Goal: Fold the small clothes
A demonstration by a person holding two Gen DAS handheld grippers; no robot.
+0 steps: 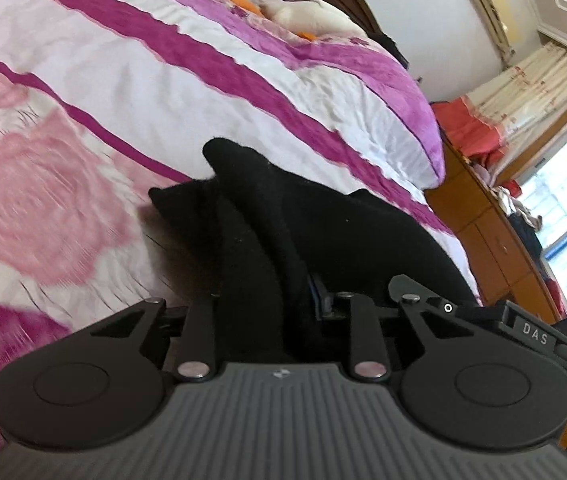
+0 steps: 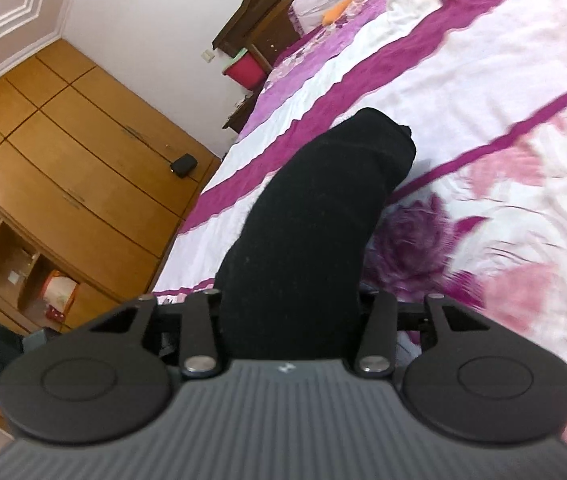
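A small black garment (image 1: 283, 216) hangs from my left gripper (image 1: 279, 308), draped over its fingers and hiding them, above a bed with a pink, white and magenta floral cover (image 1: 63, 184). In the right wrist view the same black garment (image 2: 311, 216) drapes forward over my right gripper (image 2: 291, 312) and hides its fingers too. Both grippers look shut on the cloth and hold it lifted off the bed cover (image 2: 503, 140).
A plush toy (image 1: 311, 16) lies near the headboard. A wooden wardrobe (image 2: 63, 168) stands beside the bed, with a red bin (image 2: 245, 68) by the headboard. Wooden drawers (image 1: 495, 240), red cloth and a curtained window are on the other side.
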